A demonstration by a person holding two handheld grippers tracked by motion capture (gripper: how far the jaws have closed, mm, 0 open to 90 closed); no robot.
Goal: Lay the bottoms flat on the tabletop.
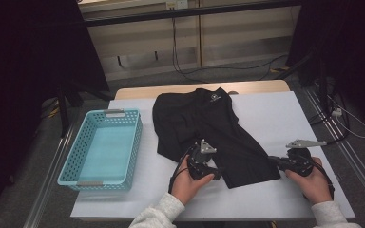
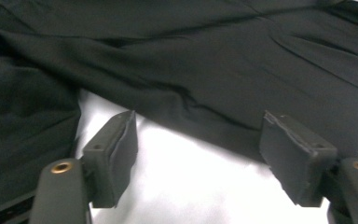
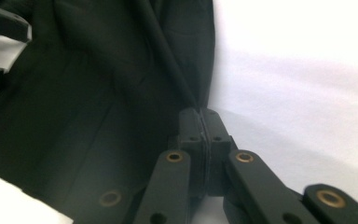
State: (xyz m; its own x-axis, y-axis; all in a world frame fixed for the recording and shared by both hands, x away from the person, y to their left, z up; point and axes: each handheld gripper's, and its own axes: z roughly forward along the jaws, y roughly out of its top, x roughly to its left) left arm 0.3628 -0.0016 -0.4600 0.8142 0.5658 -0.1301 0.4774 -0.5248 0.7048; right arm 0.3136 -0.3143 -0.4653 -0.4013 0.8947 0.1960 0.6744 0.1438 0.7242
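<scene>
A black T-shirt (image 1: 204, 126) lies spread on the white table (image 1: 275, 114), collar toward the far side. My left gripper (image 1: 209, 167) sits at the shirt's near hem. In the left gripper view it (image 2: 199, 123) is open, with bare table between its pads (image 2: 121, 149) and the shirt's edge (image 2: 205, 70) lying just past them. My right gripper (image 1: 273, 162) is at the shirt's near right corner. In the right gripper view it (image 3: 200, 114) is shut on a thin fold of the shirt's edge (image 3: 121, 93), with the left gripper's black parts (image 3: 4, 23) showing at upper left.
A teal perforated basket (image 1: 78, 142) stands empty on the left part of the table. White tabletop stretches to the right of the shirt and along the near edge. Cables and dark stands are on the floor beyond the table.
</scene>
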